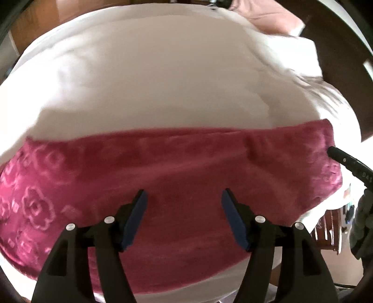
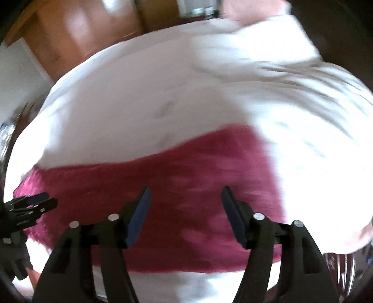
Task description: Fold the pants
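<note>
Two hand-held grippers hover, jaws apart, over dark pink pants laid flat on a white sheet.

The fuzzy dark pink fabric pants [image 1: 177, 167], with a paler flower pattern at one end, lie as a long folded band across the near part of the white bed sheet [image 1: 163, 81]. The left gripper [image 1: 184, 200], black with blue pads, points steeply down over the band's middle; its jaws stand wide and nothing is between them. The right gripper [image 2: 185, 200] (the same build) also stands wide and empty above the pants, near their other end, in a view blurred by motion. Each gripper shows at the edge of the other's view. Brown wooden furniture [image 2: 77, 30] stands beyond the bed, and a pale pink pillow [image 1: 265, 16] lies at the far corner.
</note>
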Demonstrator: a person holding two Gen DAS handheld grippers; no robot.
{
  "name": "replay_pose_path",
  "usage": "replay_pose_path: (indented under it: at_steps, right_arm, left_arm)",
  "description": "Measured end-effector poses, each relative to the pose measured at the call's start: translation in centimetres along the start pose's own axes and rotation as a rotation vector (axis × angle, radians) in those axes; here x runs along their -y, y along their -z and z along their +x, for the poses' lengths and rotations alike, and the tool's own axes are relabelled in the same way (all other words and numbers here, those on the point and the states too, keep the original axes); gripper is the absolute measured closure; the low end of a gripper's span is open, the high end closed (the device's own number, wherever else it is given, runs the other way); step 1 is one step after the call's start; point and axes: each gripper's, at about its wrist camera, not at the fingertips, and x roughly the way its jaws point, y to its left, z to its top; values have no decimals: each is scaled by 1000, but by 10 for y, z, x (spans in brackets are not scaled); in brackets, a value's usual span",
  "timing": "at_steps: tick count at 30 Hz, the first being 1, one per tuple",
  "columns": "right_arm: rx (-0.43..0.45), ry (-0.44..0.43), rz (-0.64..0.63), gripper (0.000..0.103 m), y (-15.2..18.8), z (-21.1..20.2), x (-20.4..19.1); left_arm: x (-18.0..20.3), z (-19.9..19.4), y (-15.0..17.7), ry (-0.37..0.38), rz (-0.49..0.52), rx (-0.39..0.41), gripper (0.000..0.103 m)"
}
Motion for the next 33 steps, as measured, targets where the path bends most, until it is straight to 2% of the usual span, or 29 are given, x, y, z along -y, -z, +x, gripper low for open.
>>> replay_pose_path:
  at_steps: [5,10,12,15,20,22,27,33]
  right_arm:
    - [-2,64,122,34,15,-18,68]
    - [-73,-58,265,34,29,-7,115]
    - [-92,-87,275,34,31,2,123]
    - [-108,-105,260,37,33,14,121]
    - [-128,-149,259,61,35,29,113]
    - [-131,-170,257,74,33,28,113]
    - [-92,-169,215,80,28,13,103]
    - [-10,-74,23,81,31,-23,50]
  left_arm:
    - [41,9,-7,73,19,-16,35]
    - [76,20,-8,115,60,-54,34]
    - [73,8,2,128,78,-63,34]
    - [88,10,-2,142,98,-74,34]
    - [107,12,-16,171,105,-80,34]
    - [111,12,-21,190,99,-84,34]
    - [130,13,-35,240,101,-94,34]
    - [161,10,-48,312,125,-98,33]
